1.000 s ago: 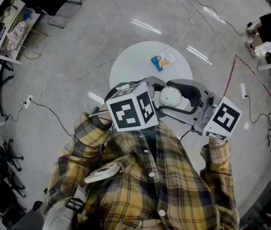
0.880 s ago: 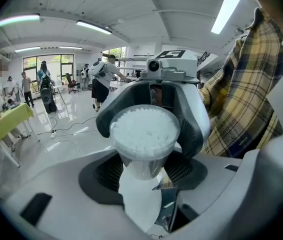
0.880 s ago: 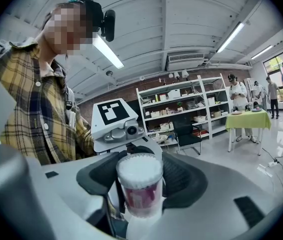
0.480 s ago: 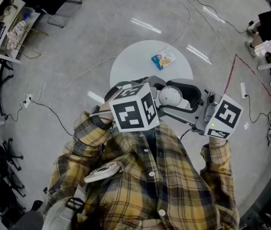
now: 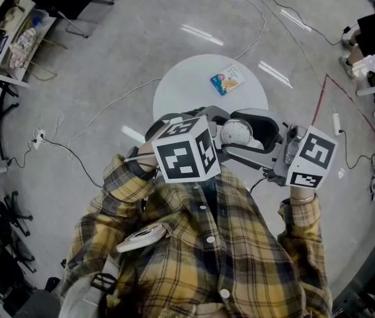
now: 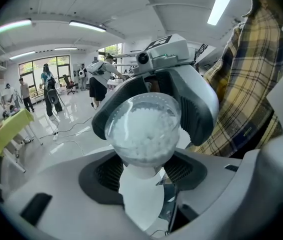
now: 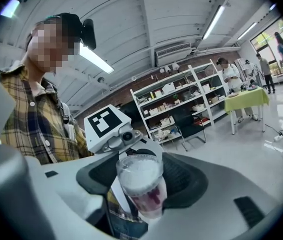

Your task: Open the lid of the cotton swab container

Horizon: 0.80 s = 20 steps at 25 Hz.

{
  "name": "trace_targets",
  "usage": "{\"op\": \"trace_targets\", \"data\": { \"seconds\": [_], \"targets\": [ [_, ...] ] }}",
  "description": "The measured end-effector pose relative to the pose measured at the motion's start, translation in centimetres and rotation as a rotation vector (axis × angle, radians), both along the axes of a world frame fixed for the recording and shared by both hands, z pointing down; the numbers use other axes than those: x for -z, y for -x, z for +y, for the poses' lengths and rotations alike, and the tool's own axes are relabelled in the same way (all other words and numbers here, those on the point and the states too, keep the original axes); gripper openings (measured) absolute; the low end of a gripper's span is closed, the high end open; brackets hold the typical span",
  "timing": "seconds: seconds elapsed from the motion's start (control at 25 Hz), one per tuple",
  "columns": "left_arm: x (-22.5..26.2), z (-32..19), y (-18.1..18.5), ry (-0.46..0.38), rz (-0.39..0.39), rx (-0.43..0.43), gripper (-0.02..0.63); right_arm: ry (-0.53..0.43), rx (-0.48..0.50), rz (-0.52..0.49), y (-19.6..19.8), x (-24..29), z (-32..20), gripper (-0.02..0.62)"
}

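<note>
The cotton swab container hangs in the air between both tools, above the round white counter and not resting on it. The left gripper has its fingers set wide. They appear to pinch the narrower lower body, which sits squarely between the dark ribbed pads. The right gripper comes in from the opposite side, and its fingers clamp the same container higher up, around the broad clear end.

The container's long axis runs crosswise to both pairs of fingers, tilted up out of each grip. Its clear end is above the left fingers and level with the right ones. I judge that this end carries the lid, so the right hand is the nearer one to work it while the left steadies the base. The lid should come off along that axis, away from the left fingers.

The container is a small round tub of thin clear plastic, smooth and probably slippery. It is packed with white fluffy swab heads, and a pinkish label wraps the body. A flat printed packet lies on the counter, well beyond both sets of fingers.
</note>
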State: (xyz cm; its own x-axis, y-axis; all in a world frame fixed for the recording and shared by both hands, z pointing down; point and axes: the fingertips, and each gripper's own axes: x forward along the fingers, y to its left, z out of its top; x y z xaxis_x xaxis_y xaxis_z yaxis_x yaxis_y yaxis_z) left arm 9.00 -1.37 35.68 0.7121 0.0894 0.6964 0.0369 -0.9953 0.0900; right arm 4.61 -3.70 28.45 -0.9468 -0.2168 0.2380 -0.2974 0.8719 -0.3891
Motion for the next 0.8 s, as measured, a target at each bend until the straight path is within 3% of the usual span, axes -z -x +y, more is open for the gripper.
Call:
{"op": "trace_targets", "data": {
  "seconds": [0.36, 0.8],
  "targets": [
    [0.1, 0.3, -0.2, 0.000, 0.002, -0.004, 0.261, 0.047, -0.042, -0.052, -0.2, 0.8, -0.2, 0.287],
    [-0.4, 1.7, -0.2, 0.015, -0.013, -0.028, 0.262, -0.036, -0.131, -0.120, -0.8, 3.3, -1.7, 0.284]
  ]
}}
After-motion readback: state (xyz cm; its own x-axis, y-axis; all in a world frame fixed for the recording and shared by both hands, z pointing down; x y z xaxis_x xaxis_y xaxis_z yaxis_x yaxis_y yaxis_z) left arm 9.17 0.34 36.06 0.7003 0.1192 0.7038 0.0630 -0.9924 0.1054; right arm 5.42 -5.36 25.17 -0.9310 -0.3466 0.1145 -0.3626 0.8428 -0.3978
